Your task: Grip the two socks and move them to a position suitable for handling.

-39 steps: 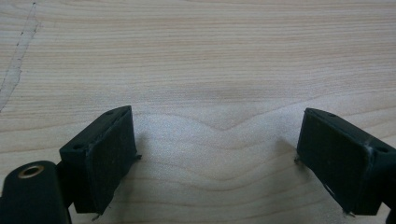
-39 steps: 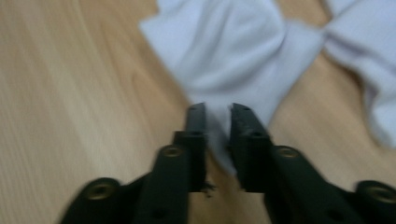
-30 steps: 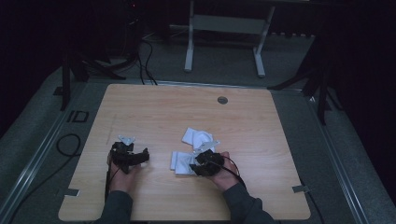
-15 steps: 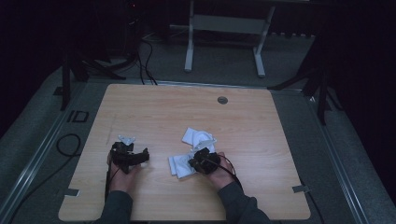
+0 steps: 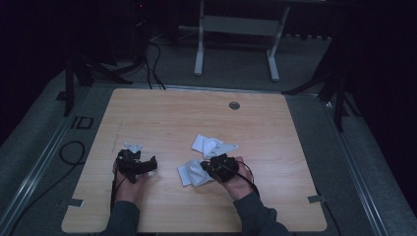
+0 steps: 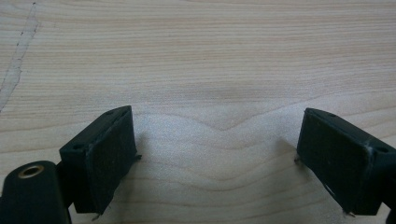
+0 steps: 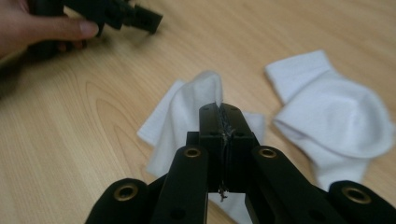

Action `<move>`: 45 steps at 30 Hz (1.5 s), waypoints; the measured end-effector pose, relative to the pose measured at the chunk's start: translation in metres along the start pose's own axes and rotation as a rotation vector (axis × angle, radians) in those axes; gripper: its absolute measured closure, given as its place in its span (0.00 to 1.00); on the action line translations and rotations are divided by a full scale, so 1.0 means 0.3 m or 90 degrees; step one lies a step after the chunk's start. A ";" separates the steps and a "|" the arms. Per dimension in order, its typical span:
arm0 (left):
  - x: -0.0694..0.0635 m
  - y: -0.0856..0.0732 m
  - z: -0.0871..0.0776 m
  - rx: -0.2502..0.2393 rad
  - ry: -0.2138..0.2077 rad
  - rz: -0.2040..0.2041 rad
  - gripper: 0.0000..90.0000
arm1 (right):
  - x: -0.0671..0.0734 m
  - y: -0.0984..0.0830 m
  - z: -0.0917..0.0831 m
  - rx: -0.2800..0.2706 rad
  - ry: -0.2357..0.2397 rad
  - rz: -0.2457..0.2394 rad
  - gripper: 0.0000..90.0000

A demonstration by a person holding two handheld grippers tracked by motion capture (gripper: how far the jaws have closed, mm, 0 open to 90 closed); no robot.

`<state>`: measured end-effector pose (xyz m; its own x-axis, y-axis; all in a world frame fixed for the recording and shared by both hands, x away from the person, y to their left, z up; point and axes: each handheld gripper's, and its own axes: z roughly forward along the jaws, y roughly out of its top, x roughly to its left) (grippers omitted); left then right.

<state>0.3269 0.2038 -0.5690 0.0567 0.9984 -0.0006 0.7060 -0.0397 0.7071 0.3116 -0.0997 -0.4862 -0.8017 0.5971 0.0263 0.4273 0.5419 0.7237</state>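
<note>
1. Socks first: the small white knitted sock in your right tongs is crumpled and folded over on itself, with one soft fold pulled up into a peak at the jaw tips.
2. Your right tongs have just been closing and now stand together, clamped on that raised fold of the white sock; only a thin line of fabric shows between the pads.
3. The rest of that sock drapes down onto the pale wooden tabletop, spreading to the left of the jaws in the right gripper view.
4. In the high view this sock lies near the front middle of the tabletop, just to the left of your right tongs.
5. A second white sock lies flat beside it, bent at the heel, its ribbed cuff pointing away from you; in the high view it sits just behind your right hand.
6. The two socks lie near each other; whether they touch, you cannot tell from these views.
7. Your left tongs stand wide apart with bare wood grain between the pads.
8. In the high view your left tongs rest on the tabletop to the left of the socks, apart from them.
</note>
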 end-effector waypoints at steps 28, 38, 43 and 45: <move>0.000 0.000 0.000 0.000 0.000 0.000 0.13 | -0.137 -0.042 -0.308 -0.067 -0.105 0.044 0.98; 0.000 0.000 0.000 0.001 0.000 0.001 0.13 | -0.291 -0.228 -0.277 0.014 -0.141 0.140 0.98; 0.000 0.000 0.000 0.000 0.000 0.000 0.13 | -0.334 -0.274 -0.241 0.063 -0.180 0.145 0.94; 0.000 0.000 0.000 0.001 0.000 0.001 0.13 | -0.337 -0.276 -0.238 0.070 -0.200 0.134 0.91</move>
<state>0.3268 0.2038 -0.5689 0.0576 0.9983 0.0003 0.7067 -0.0410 0.7064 0.3274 -0.2471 -0.4994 -0.5329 0.8442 -0.0584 0.6245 0.4389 0.6461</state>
